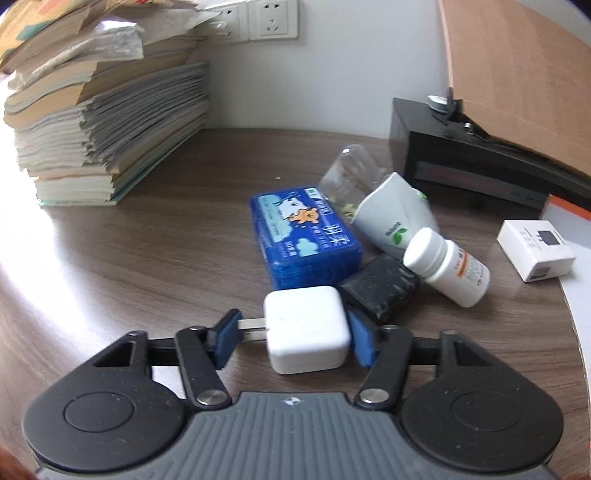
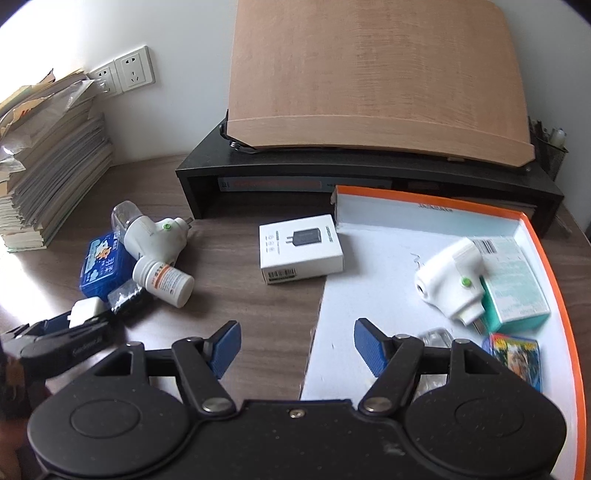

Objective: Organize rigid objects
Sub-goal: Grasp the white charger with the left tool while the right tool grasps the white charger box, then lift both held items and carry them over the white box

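A white charger cube [image 1: 306, 328] with metal prongs lies between the blue pads of my left gripper [image 1: 293, 338]. One pad sits against the prong tips and the other against the cube's side. Just beyond it lie a blue tissue pack [image 1: 304, 236], a black block [image 1: 380, 288], a white pill bottle [image 1: 447, 269] and a white plug adapter [image 1: 391, 221]. My right gripper [image 2: 295, 345] stands open and empty over the near edge of the orange-rimmed tray [image 2: 554, 280]. The tray holds another white adapter [image 2: 448, 282], a teal box [image 2: 513, 284] and a colourful pack [image 2: 517, 354].
A white charger box [image 2: 299, 247] lies on the wooden table beside the tray. A tall stack of books [image 1: 92, 129] fills the back left under wall sockets [image 1: 273, 18]. A black stand [image 2: 369, 173] carrying a wooden board [image 2: 369, 74] spans the back, with a mesh holder [image 2: 550, 151] at its right.
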